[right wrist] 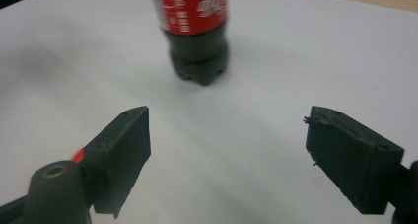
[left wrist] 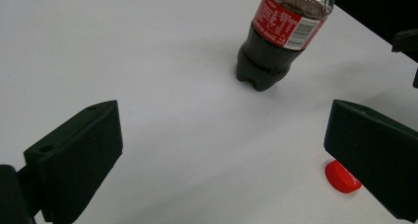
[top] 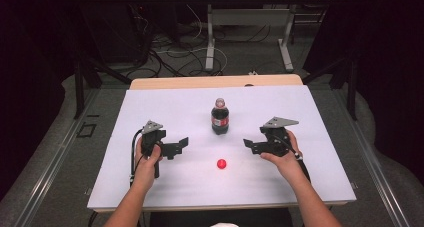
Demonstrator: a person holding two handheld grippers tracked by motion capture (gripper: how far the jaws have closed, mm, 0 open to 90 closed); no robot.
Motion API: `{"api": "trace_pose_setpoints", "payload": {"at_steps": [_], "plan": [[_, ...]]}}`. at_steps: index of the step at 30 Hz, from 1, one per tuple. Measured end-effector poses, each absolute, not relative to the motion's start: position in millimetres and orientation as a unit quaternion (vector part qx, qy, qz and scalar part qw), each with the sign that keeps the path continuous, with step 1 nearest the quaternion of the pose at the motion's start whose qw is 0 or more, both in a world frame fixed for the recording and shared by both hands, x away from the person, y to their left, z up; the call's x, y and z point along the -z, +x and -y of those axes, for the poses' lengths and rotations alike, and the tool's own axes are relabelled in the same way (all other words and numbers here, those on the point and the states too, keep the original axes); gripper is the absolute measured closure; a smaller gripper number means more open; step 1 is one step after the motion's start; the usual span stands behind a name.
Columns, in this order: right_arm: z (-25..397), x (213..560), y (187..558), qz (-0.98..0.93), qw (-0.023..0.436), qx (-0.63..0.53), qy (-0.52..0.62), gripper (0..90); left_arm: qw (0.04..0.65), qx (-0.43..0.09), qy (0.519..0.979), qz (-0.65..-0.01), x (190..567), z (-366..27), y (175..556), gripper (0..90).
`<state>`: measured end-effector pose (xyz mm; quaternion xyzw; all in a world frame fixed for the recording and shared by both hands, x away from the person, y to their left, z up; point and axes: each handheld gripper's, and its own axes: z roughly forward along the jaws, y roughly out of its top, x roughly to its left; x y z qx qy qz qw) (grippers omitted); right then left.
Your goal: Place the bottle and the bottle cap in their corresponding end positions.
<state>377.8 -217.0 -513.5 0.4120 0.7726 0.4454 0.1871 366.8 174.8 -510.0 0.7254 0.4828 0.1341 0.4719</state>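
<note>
Both your left gripper (top: 181, 146) and right gripper (top: 248, 145) hover wide open and empty, flanking the upright cola bottle (top: 220, 118) mid-counter, red cap (top: 221, 163) lying nearer you — looks like approach, so next steady the bottle and pinch that cap.

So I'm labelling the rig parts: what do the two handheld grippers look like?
Both the left gripper and the right gripper are black, with two blocky jaws and a grey three-cornered plate on top. A black cable trails from each. The forearms are bare.
</note>
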Motion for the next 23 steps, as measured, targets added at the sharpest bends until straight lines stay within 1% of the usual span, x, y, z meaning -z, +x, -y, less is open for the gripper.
{"api": "trace_pose_setpoints", "payload": {"at_steps": [3, 4, 6, 7, 9, 12, 13, 16, 23], "plan": [[231, 516, 380, -0.759, 0.204, -0.434, 0.44, 14.8, 0.466, -0.129, 0.727, -0.487, 511, -179, 368, 1.5], [235, 517, 381, -0.754, 0.208, -0.432, 0.449, 13.0, 0.465, -0.127, 0.727, -0.49, 511, -180, 369, 1.9], [244, 521, 382, -0.743, 0.214, -0.428, 0.468, 4.9, 0.463, -0.128, 0.725, -0.493, 512, -182, 370, 3.7], [249, 522, 383, -0.741, 0.214, -0.426, 0.474, 2.3, 0.462, -0.127, 0.724, -0.496, 513, -183, 370, 3.8], [256, 526, 383, -0.733, 0.216, -0.421, 0.489, 0.3, 0.463, -0.128, 0.721, -0.5, 514, -185, 371, 3.8], [265, 530, 384, -0.728, 0.214, -0.414, 0.504, 0.0, 0.465, -0.133, 0.713, -0.507, 515, -187, 372, 3.6], [267, 531, 383, -0.724, 0.214, -0.414, 0.508, 0.0, 0.461, -0.127, 0.718, -0.507, 515, -190, 372, 3.3], [273, 531, 384, -0.721, 0.224, -0.412, 0.51, 0.0, 0.463, -0.136, 0.709, -0.515, 517, -190, 373, 2.9], [276, 528, 382, -0.712, 0.229, -0.418, 0.515, 0.0, 0.458, -0.14, 0.707, -0.521, 519, -194, 375, 2.4]]}}
